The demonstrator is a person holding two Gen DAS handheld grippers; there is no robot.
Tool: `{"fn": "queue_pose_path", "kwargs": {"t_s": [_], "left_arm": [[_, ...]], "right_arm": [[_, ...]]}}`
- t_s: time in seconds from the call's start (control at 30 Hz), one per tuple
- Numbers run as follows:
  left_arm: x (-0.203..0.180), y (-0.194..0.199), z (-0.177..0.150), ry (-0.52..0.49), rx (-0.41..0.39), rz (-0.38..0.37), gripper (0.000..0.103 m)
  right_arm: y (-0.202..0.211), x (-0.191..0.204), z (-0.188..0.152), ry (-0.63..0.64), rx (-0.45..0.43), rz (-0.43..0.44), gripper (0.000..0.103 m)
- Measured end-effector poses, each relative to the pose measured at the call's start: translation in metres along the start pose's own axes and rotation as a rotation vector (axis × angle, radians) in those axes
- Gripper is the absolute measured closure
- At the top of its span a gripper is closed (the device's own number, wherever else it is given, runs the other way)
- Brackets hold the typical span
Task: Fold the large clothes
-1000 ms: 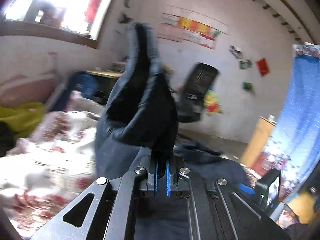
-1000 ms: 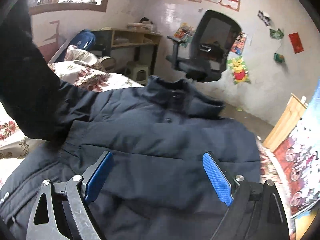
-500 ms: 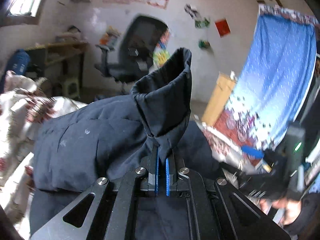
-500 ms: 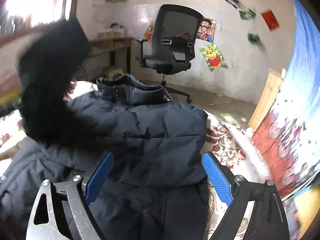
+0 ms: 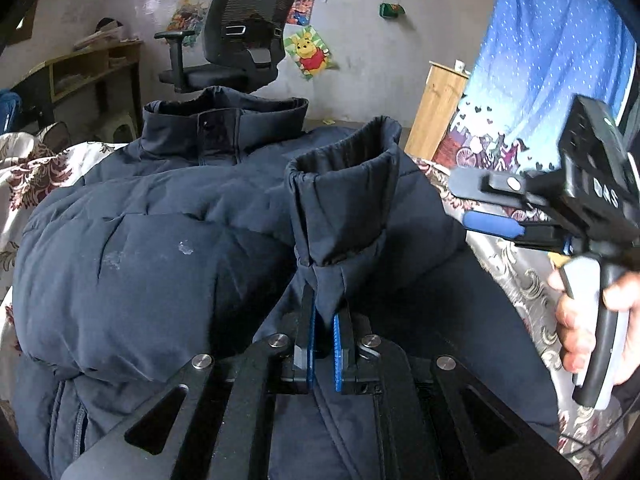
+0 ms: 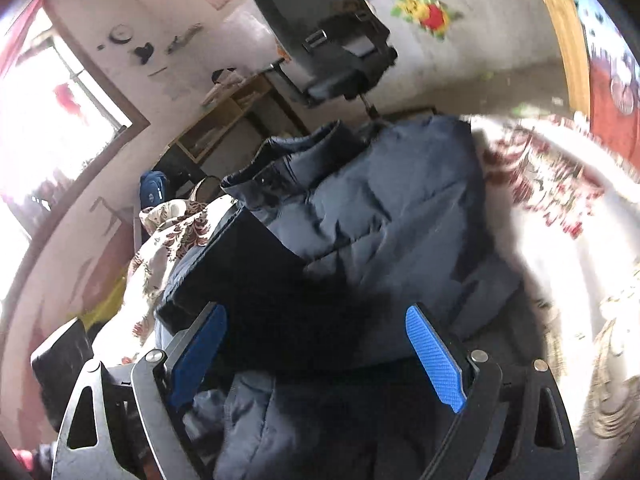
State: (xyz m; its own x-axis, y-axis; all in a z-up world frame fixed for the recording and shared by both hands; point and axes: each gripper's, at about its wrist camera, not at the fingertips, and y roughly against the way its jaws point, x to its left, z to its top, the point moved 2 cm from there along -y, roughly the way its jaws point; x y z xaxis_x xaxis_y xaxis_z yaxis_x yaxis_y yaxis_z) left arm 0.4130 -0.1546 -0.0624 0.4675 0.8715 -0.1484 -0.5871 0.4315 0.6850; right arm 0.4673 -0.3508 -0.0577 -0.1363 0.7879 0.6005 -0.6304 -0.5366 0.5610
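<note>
The puffy jacket [image 5: 168, 248] looks soft, bulky and springy; the left gripper [image 5: 323, 316] pinches its sleeve cuff [image 5: 344, 200], a sensible hold. The right gripper [image 6: 316, 344] hangs spread wide, grasping nothing

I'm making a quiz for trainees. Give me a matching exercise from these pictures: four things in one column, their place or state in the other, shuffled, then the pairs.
Things:
1. left tongs
2. right tongs
3. jacket collar
4. office chair

States or places:
A. standing up at the far end of the jacket
B. open, with nothing gripped
C. by the wall, behind the bed
D. shut on the sleeve cuff

Pairs: 1-D, 2-B, 3-A, 4-C
</note>
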Motion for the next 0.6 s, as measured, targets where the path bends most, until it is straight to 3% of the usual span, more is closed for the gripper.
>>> {"fn": "queue_pose_path", "kwargs": {"t_s": [0.1,0.17,0.27,0.33,0.4,0.53,0.6], "left_arm": [[0.000,-0.001,-0.005,-0.023,0.023,-0.009,0.088],[0.000,-0.002,-0.009,-0.035,0.038,-0.036,0.067],[0.000,0.005,-0.015,-0.053,0.026,-0.044,0.047],[0.002,0.011,-0.017,-0.064,0.016,-0.026,0.040],[0.007,0.017,-0.018,-0.059,0.014,-0.014,0.039],[0.029,0.029,-0.017,0.011,0.015,0.021,0.032],[0.042,0.037,-0.016,0.044,0.007,0.064,0.031]], "right_arm": [[-0.007,-0.003,0.002,-0.053,0.008,0.047,0.012],[-0.013,-0.008,0.004,-0.097,0.011,0.086,0.012],[-0.020,-0.015,0.002,-0.170,0.017,0.122,0.012],[-0.027,-0.020,-0.002,-0.184,0.045,0.067,0.012],[-0.032,-0.024,-0.009,-0.172,0.068,0.008,0.012],[-0.037,-0.031,-0.025,-0.177,0.089,-0.069,0.013],[-0.039,-0.034,-0.032,-0.193,0.101,-0.067,0.024]]}}
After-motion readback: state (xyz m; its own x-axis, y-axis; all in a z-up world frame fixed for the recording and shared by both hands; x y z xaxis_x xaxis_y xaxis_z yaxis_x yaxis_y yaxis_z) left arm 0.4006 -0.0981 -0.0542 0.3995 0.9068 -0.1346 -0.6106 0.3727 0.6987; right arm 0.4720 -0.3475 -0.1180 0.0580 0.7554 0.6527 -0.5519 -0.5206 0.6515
